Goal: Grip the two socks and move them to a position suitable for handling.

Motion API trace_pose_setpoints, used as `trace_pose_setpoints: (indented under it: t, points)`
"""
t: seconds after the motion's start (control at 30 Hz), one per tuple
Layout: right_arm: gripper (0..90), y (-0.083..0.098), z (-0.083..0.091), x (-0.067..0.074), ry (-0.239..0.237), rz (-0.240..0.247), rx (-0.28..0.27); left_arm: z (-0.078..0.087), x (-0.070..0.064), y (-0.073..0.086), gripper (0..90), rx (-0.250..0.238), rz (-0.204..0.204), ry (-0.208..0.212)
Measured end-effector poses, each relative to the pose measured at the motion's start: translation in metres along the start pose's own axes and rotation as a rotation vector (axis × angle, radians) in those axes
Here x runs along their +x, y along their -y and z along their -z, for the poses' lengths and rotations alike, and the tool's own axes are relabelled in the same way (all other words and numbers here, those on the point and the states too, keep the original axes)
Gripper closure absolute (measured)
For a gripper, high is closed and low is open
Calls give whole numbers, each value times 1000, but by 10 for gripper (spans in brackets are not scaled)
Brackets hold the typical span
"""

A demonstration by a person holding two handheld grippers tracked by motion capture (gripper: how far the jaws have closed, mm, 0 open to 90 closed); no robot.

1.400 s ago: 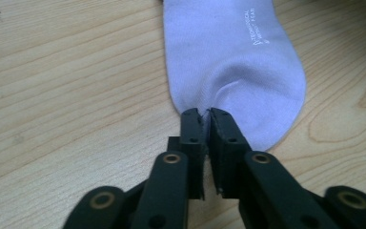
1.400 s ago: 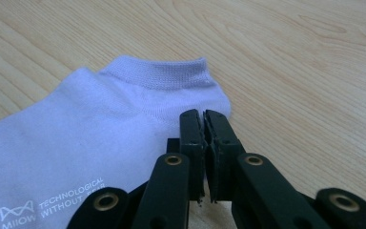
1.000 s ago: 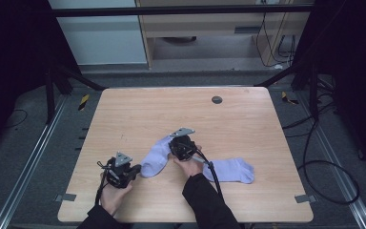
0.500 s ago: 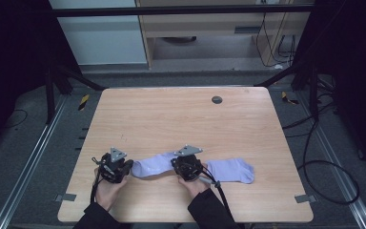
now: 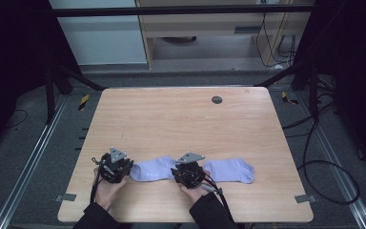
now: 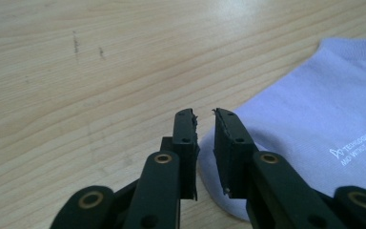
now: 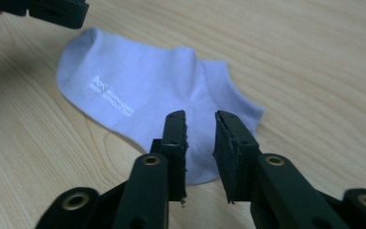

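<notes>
Left gripper: held in the person's left hand near the table's near left edge; its jaws stand a narrow gap apart with nothing between them, as the left gripper view shows.
Right gripper: held in the person's right hand, to the right of the left gripper along the same near stretch of table; in the right gripper view its jaws are parted by a narrow gap and grip nothing.
Left sock: pale lilac ankle sock lying flat between the two grippers, its toe end just beside the left gripper and its cuff end under the right gripper's tips.
Left sock from the left gripper: the rounded toe lies directly below and to the right of the jaw tips, with small white printed lettering on the fabric.
Left sock from the right gripper: the sock stretches ahead and to the left of the jaws; its ribbed cuff sits just past the tips.
Right sock: a second lilac sock, flat on the table, just to the right of the right gripper.
Table: light wood surface, with a small dark round disc well beyond both grippers toward the far edge.
Contact: whether either gripper's tips touch the fabric cannot be told.
</notes>
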State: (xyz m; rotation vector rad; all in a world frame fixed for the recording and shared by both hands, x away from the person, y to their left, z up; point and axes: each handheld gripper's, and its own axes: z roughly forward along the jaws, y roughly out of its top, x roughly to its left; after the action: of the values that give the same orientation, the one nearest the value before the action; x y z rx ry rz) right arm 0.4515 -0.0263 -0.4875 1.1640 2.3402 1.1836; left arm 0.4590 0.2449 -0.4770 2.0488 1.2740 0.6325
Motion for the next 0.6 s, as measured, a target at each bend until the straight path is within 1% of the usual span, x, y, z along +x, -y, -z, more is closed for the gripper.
trace_pose_setpoints:
  t: [0.07, 0.13, 0.2, 0.3, 0.37, 0.4, 0.43, 0.5, 0.6]
  points:
    - [702, -4, 6, -3, -4, -5, -18, 3, 3, 0, 749, -17, 18, -2]
    - [677, -7, 11, -7, 3, -5, -38, 6, 5, 0, 723, -35, 38, 0]
    - [645, -11, 15, -12, 8, -9, -50, 9, 6, -1, 685, -56, 59, 14]
    - [579, -16, 23, -23, 0, -30, -88, 13, 5, -2, 622, -93, 73, 23]
    - [553, -17, 27, -29, 5, -42, -101, 15, 3, -3, 591, -109, 71, 39]
    - [548, -18, 29, -33, 7, -47, -103, 16, 2, -4, 583, -115, 60, 52]
    - [534, -18, 32, -40, 8, -52, -111, 16, 1, -4, 567, -117, 56, 56]
    - [515, -18, 37, -46, 16, -62, -116, 17, -3, -4, 547, -123, 53, 69]
    - [484, -17, 47, -58, 39, -69, -125, 18, -8, -6, 514, -135, 47, 94]
